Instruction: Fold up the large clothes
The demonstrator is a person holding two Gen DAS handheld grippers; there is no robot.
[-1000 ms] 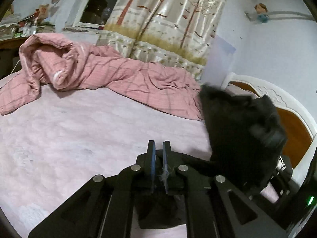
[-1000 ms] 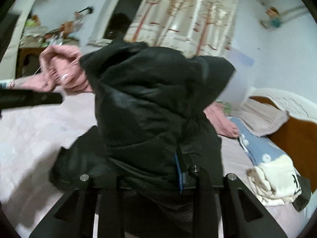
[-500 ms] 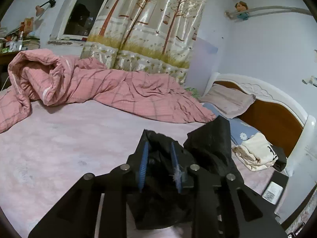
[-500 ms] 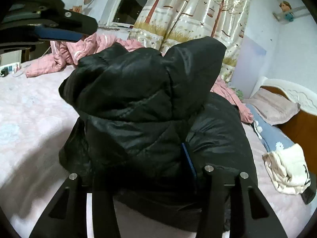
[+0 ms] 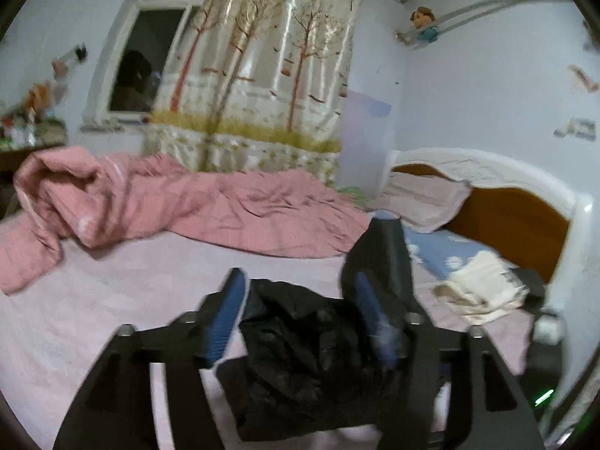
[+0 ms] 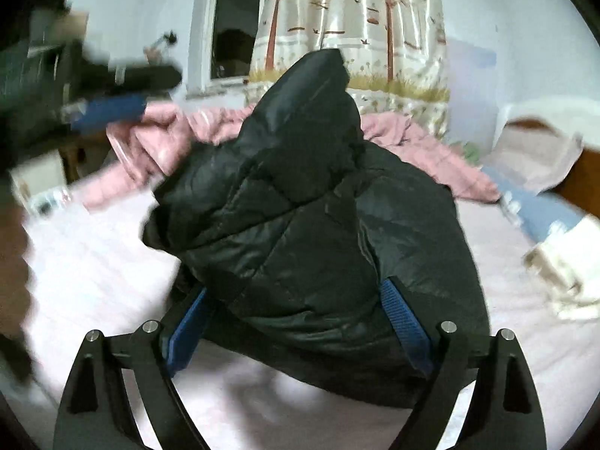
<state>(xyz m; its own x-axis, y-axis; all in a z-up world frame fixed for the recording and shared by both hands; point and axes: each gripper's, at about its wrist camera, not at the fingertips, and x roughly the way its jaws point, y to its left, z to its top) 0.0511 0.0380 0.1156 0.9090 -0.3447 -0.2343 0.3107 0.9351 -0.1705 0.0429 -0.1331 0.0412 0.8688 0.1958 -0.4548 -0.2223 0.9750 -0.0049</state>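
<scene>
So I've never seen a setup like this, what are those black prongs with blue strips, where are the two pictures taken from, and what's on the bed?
They are two hand-held grippers, each with a camera looking along its fingers. One picture comes from the left gripper, the other from the right gripper. Both stand open with the black jacket between their blue pads, so neither is pinching it. The jacket lies bunched on the bed. Behind it are a pink quilt, pillows and a cream cloth.

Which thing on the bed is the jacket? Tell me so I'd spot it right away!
Start at the big bed with the pale pink sheet. Near its front edge, ahead of the rumpled pink quilt, sits the black puffy jacket. It is the only dark, shiny, quilted heap; everything around it is pink, blue or cream.
</scene>
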